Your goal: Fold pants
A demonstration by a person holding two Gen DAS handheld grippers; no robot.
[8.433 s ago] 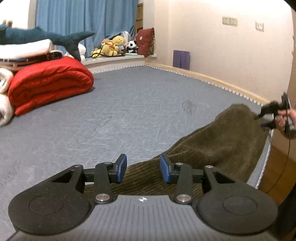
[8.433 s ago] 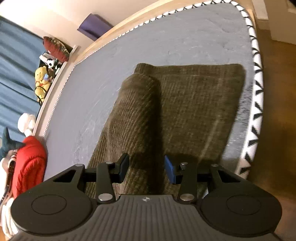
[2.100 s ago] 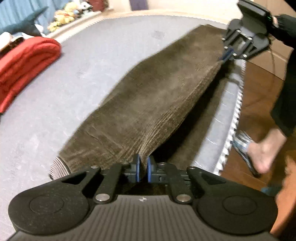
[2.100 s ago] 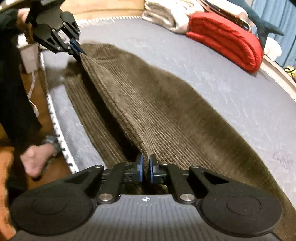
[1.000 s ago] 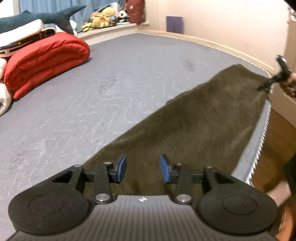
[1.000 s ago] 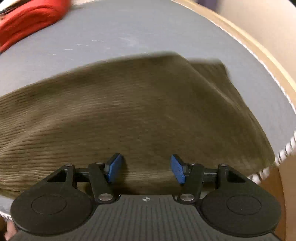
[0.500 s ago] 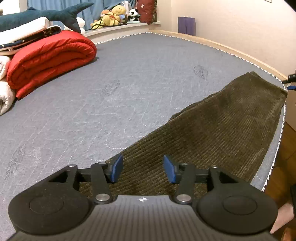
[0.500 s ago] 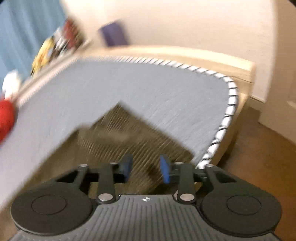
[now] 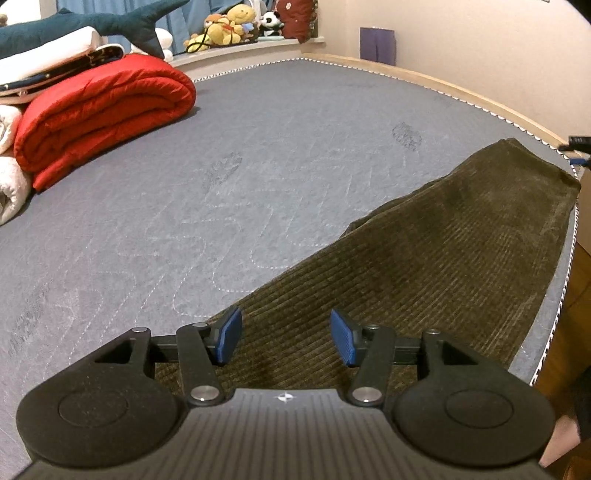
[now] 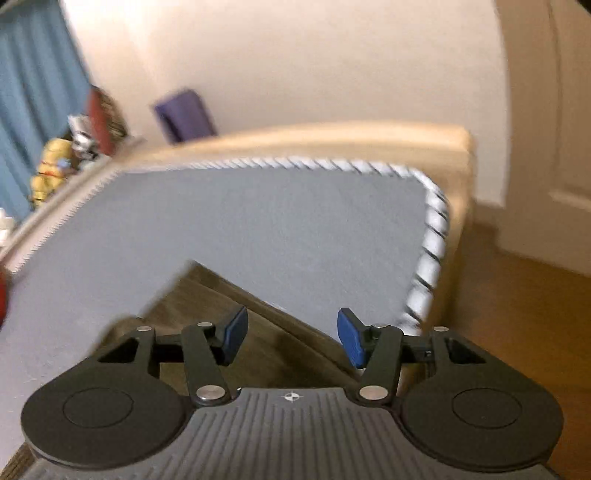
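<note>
1. Left gripper (image 9: 286,341): blue pads standing apart with nothing pinched, hovering over the near end of the pants (image 9: 424,266) at lower centre of the left wrist view.
2. Right gripper (image 10: 291,341): jaws opening at this moment, no cloth between the pads; below them, at lower centre of the right wrist view, a corner of the pants (image 10: 236,325) lying flat.
3. Pants: olive corduroy, spread as one long strip from lower centre to the right edge of the left wrist view, along the near edge of the grey mattress (image 9: 258,166), far end close to the zigzag trim at the right.
4. Surroundings: rolled red quilt (image 9: 99,107) at upper left, well apart from the pants; stuffed toys (image 9: 225,26) on the ledge at top centre; right wrist view blurred, so fine detail there unreadable.
5. Step in hand, by judgement: lengthwise fold laid down and let go, both grippers free between folds.
6. Next move, by judgement: taking hold of one end of the strip with both grippers, one at each corner, then carrying it over toward the other end to halve the length.
7. Calls for: pinching both layers together, keeping the edges aligned, keeping the cloth off the mattress rim at the right.
</note>
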